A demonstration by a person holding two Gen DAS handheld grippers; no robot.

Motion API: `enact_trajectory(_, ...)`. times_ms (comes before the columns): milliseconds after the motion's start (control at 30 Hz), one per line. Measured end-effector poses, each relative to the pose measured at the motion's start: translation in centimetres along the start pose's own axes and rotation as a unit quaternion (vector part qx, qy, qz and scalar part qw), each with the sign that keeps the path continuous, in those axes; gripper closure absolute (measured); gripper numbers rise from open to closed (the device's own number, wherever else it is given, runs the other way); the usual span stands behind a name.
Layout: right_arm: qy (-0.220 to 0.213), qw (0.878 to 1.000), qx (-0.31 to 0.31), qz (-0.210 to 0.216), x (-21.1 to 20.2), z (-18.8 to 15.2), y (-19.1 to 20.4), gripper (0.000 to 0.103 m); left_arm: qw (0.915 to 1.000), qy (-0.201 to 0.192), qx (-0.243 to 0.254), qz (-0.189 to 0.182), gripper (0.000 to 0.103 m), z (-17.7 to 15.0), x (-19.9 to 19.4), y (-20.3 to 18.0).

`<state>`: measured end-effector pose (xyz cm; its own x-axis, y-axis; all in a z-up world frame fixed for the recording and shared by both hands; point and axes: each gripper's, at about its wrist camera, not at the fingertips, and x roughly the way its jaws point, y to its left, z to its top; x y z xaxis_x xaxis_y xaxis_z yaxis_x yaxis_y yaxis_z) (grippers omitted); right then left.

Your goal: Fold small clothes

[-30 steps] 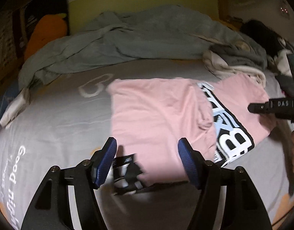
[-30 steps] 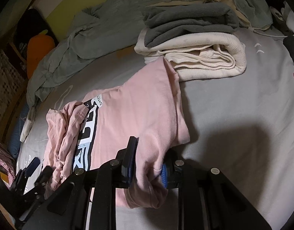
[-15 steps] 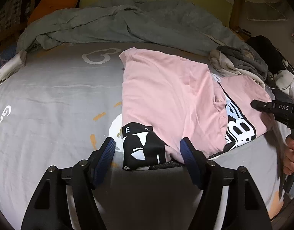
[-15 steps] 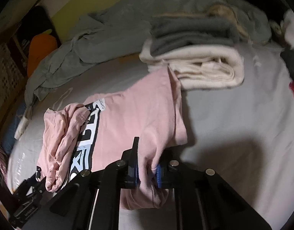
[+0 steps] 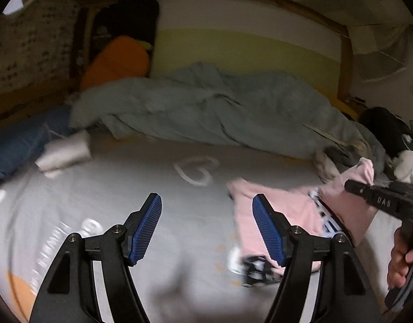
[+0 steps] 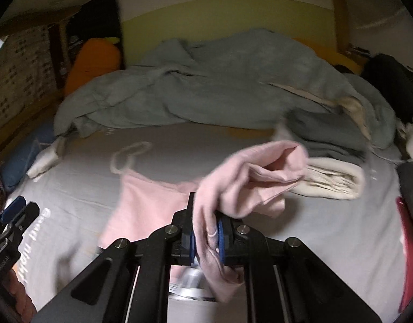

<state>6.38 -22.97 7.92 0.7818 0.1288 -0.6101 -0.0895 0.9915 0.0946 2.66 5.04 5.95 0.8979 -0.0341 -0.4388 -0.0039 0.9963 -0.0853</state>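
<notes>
Motion blur smears the pink shirt (image 6: 249,177); its print is mostly hidden. Right gripper (image 6: 205,238) jaws, just closing, clamp a shirt fold, clear only in the right view. Left gripper (image 5: 206,228) gapes wide, holding nothing.

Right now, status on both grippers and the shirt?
Right gripper shut on pink shirt, one side lifted off the bed. Left gripper open, empty. Folded clothes stack just beyond the shirt.

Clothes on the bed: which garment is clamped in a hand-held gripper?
The pink shirt, pinched by the right hand-held gripper; the folded grey sweater and cream sweater lie stacked, untouched.
</notes>
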Motion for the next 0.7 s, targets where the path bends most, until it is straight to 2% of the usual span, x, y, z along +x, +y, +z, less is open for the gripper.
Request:
enact_trajectory(100,0.0,1.0,-0.006,0.026,0.9,0.3,3.5,0.091,0.9992,-0.011,0.001,0.039,0.034,0.9,-0.3,2.1)
enact_trajectory(200,0.02,0.999,-0.016,0.044,2.9,-0.6,6.9,0.091,0.9987,-0.011,-0.031,0.039,0.034,1.2,-0.4,4.4)
enact_trajectory(267,0.049,0.997,-0.01,0.052,4.7,-2.1,8.3,0.09,0.9983,-0.005,-0.048,0.033,0.034,1.2,-0.3,5.4)
enact_trajectory(333,0.091,0.993,0.007,0.071,6.3,-3.8,8.7,0.085,0.9978,0.003,-0.063,0.022,0.034,1.2,-0.1,6.1)
enact_trajectory(400,0.106,0.99,0.027,0.088,6.9,-4.9,8.2,0.084,0.997,0.011,-0.077,0.011,0.034,1.1,0.1,6.4)
enact_trajectory(467,0.098,0.99,0.039,0.098,6.1,-5.8,7.6,0.083,0.9965,0.014,-0.082,0.002,0.034,1.1,0.3,6.1)
enact_trajectory(567,0.096,0.987,0.038,0.125,4.8,-6.5,7.0,0.073,0.9973,0.017,-0.07,-0.01,0.034,1.1,0.3,5.3)
enact_trajectory(700,0.084,0.987,-0.008,0.14,2.3,-7.6,7.3,0.073,0.9989,0.016,-0.04,-0.018,0.034,1.0,0.0,3.4)
